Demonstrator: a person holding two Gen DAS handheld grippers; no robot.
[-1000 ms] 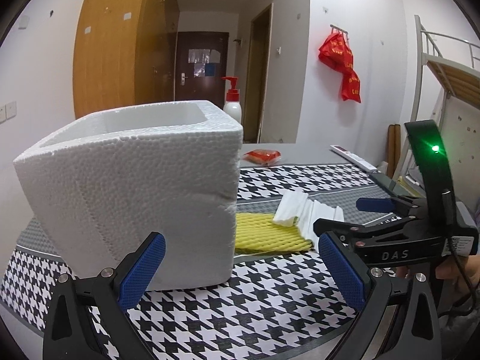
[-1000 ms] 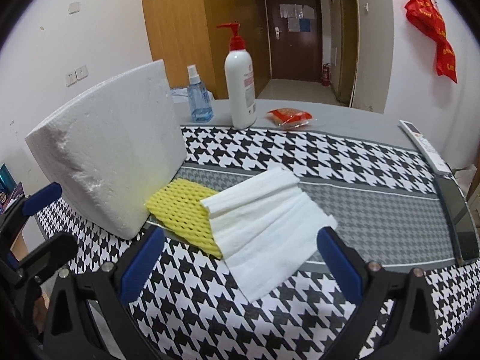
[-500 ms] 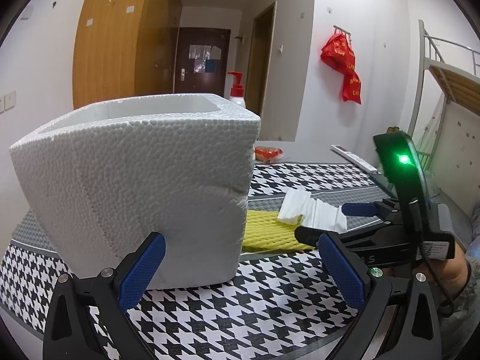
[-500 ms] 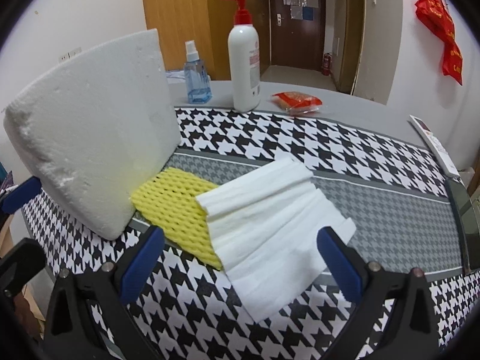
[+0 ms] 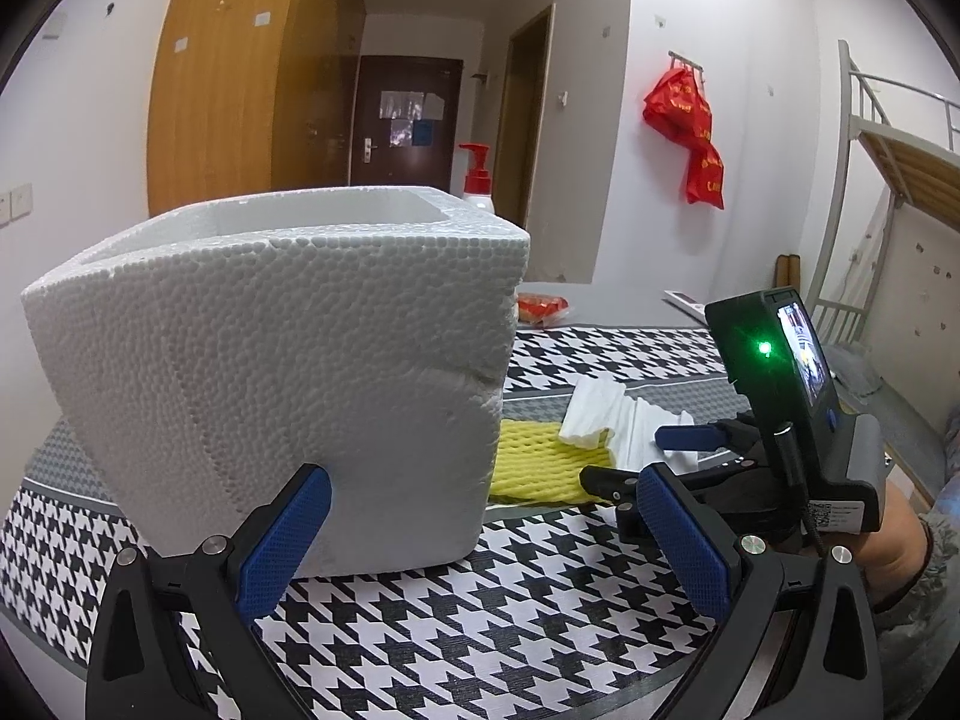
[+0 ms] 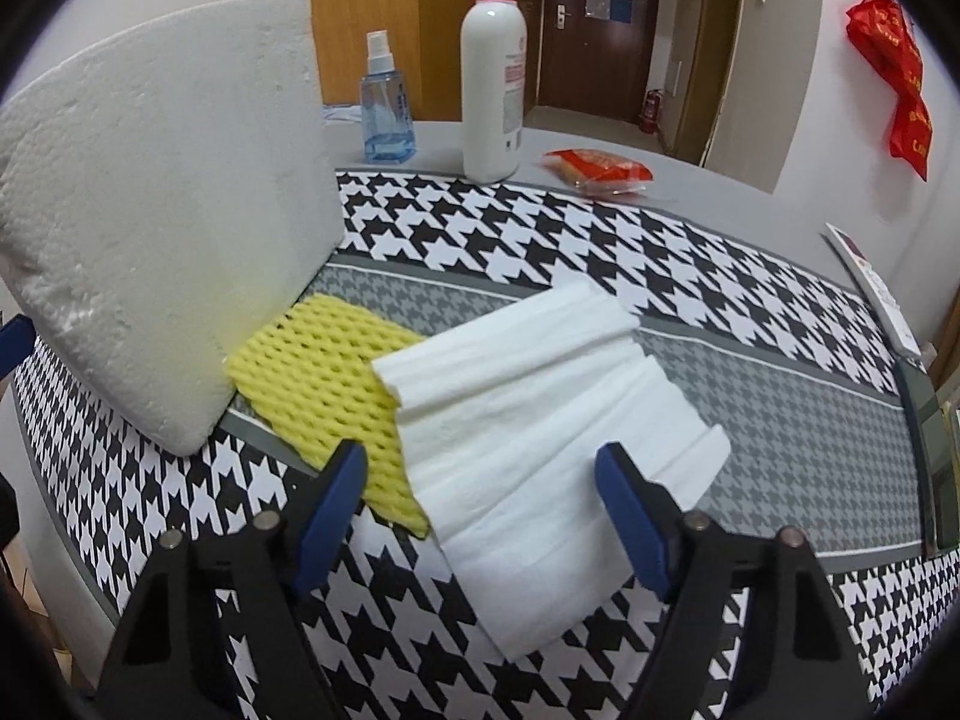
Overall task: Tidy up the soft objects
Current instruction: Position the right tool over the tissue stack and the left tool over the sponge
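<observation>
Right gripper (image 6: 480, 510) is held w/ jaws partly apart, nothing gripped; the near end of the white foam sheet (image 6: 540, 420) sits between its blue fingertips (image 6: 333, 507). Left gripper (image 5: 480, 540) is spread wide, empty, facing the styrofoam box (image 5: 288, 372) at the table's near left edge.

White sheet is laid mid-table, just right of the box, its left edge overlapping the yellow foam net (image 6: 324, 372), which is tucked against the box's base. Long axis of the sheet is seen running from the near edge diagonally twd the far right; ribs run across that axis, near corner pointing at the right gripper. Net's long axis is roughly parallel, one end at the box.

Step in hand is judged to be a pinch on the white sheet. For a clean grab, the jaws should be lowered onto the near corner only, so the net isn't caught too; closing should be gentle, since thin foam probably buckles. Box opening is up, so a lift over the rim would be needed. Pump bottle (image 6: 492, 72), spray bottle (image 6: 387, 114), red packet (image 6: 600, 171) at the far edge are best left alone.
</observation>
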